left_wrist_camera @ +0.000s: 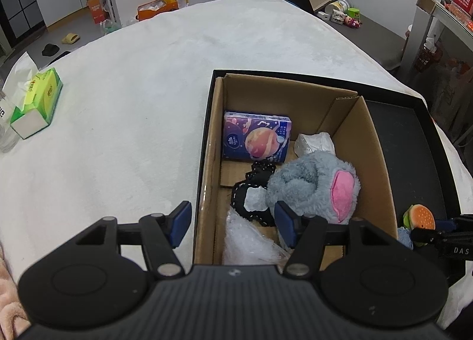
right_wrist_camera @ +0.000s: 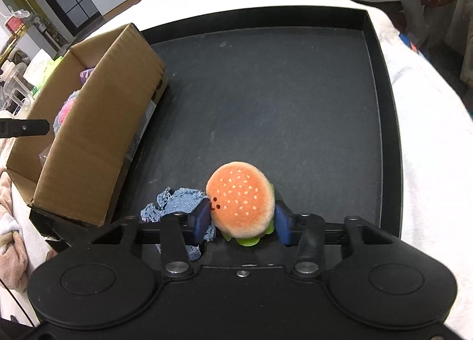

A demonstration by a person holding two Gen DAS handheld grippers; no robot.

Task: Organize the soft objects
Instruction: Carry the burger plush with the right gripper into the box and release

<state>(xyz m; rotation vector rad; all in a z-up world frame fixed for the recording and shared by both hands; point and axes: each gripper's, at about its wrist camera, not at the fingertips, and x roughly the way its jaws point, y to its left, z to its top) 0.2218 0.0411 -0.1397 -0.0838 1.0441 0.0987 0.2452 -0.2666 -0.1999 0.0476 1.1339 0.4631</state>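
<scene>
Right gripper (right_wrist_camera: 241, 223) clamped on burger plush (right_wrist_camera: 241, 205), low in black tray (right_wrist_camera: 387, 103) beside denim cloth (right_wrist_camera: 174, 204). Left gripper (left_wrist_camera: 232, 223) apart, empty, straddling cardboard box (left_wrist_camera: 211, 145) wall. Step: grasp. Next: probably lift plush over box wall, drop by grey plush (left_wrist_camera: 313, 186). White blanket (left_wrist_camera: 133, 97) underneath; cluttered room.

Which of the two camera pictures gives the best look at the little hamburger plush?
The right wrist view: the hamburger plush sits whole and close between the right gripper pads, its bun and tiny face clear. The left wrist view catches only a small part of it at the right edge, past the cardboard box.
</scene>
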